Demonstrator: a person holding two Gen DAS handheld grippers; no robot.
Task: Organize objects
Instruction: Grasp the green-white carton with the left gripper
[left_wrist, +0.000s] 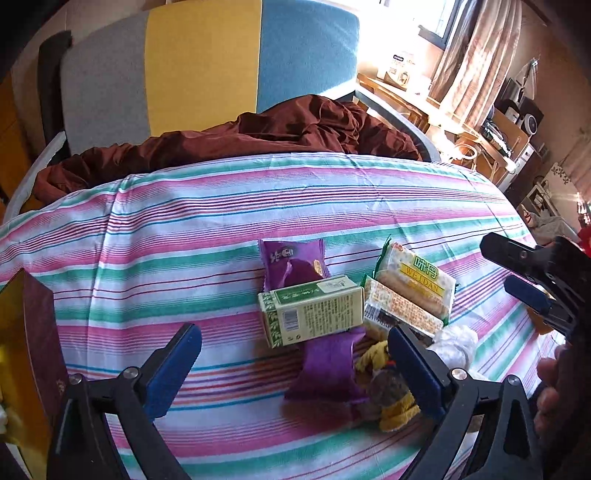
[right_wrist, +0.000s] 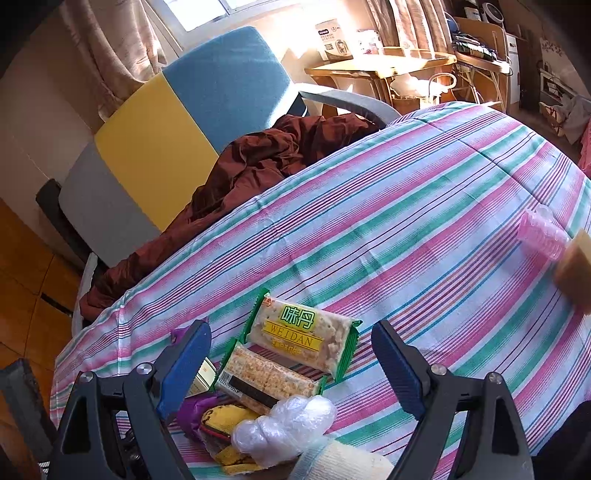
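Observation:
A pile of small objects lies on the striped cloth (left_wrist: 184, 229). In the left wrist view I see a green and cream carton (left_wrist: 312, 312) lying across two purple snack packs (left_wrist: 291, 264), two green-edged cracker packs (left_wrist: 417, 282), a yellow knitted item (left_wrist: 395, 413) and crumpled clear plastic (left_wrist: 456, 345). My left gripper (left_wrist: 291, 365) is open and empty, just short of the carton. My right gripper (right_wrist: 291, 373) is open and empty over the cracker packs (right_wrist: 301, 334) and the plastic (right_wrist: 284, 428). It also shows at the right edge of the left wrist view (left_wrist: 532, 280).
A chair with grey, yellow and blue back panels (left_wrist: 203, 66) stands behind the table, with a dark red garment (left_wrist: 258, 140) on its seat. A pink ridged plastic item (right_wrist: 543, 232) and a tan block (right_wrist: 576, 269) lie far right. A dark red box (left_wrist: 44, 332) stands at left.

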